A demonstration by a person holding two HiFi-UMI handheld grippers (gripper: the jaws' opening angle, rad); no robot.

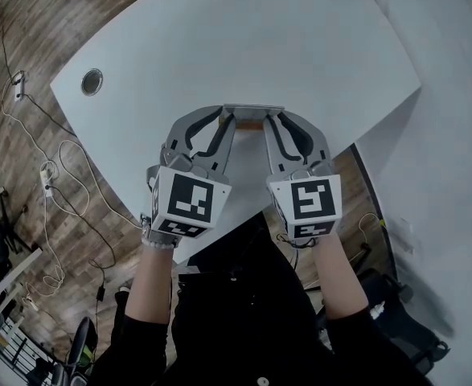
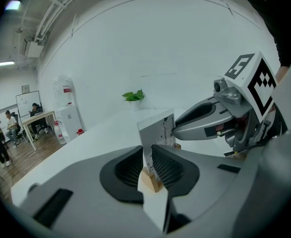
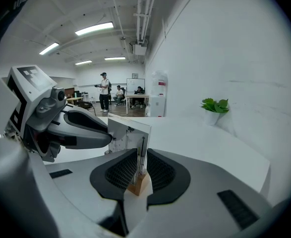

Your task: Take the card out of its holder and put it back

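Both forearms reach forward side by side over the table [image 1: 244, 47] edge, with the grippers angled inward to meet. The left gripper [image 1: 229, 121] is clamped on the wooden holder [image 2: 150, 180], and the right gripper [image 1: 269, 121] pinches the upright card [image 3: 130, 133].

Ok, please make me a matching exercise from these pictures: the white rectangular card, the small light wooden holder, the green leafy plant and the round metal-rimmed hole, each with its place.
1. white rectangular card
2. small light wooden holder
3. green leafy plant
4. round metal-rimmed hole

A. on the white table, beside the wall
B. set into the table top near its edge
C. standing upright in a slot
D. on the table, under the card

Pairs: 1-C; 2-D; 3-A; 4-B
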